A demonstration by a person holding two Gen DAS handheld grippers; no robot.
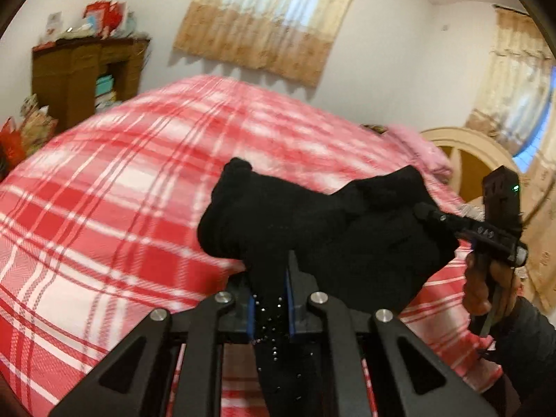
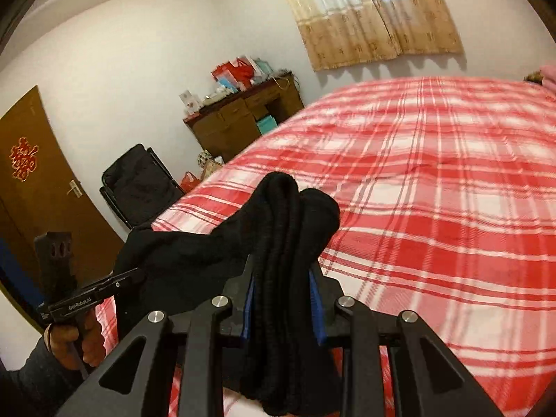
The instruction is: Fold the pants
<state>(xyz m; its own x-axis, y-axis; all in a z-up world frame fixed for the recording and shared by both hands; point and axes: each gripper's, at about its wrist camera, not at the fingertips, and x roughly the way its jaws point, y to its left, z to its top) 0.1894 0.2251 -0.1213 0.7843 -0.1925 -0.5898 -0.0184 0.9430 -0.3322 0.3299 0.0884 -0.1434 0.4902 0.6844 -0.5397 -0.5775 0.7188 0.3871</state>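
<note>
The black pants (image 1: 312,222) hang bunched between my two grippers above the red plaid bed (image 1: 121,180). My left gripper (image 1: 271,299) is shut on one end of the pants, where small shiny studs show. My right gripper (image 2: 283,292) is shut on a thick folded bundle of the pants (image 2: 288,229). In the left wrist view the right gripper (image 1: 427,213) comes in from the right with its tips in the fabric. In the right wrist view the left gripper (image 2: 135,276) comes in from the lower left, also buried in fabric.
The bed (image 2: 434,180) fills most of both views. A wooden cabinet (image 2: 239,118) with red bags on top stands by the wall. A black chair (image 2: 139,184) and a brown door (image 2: 41,187) are at left. A wooden headboard (image 1: 469,160) and pink pillow (image 1: 424,149) lie at right.
</note>
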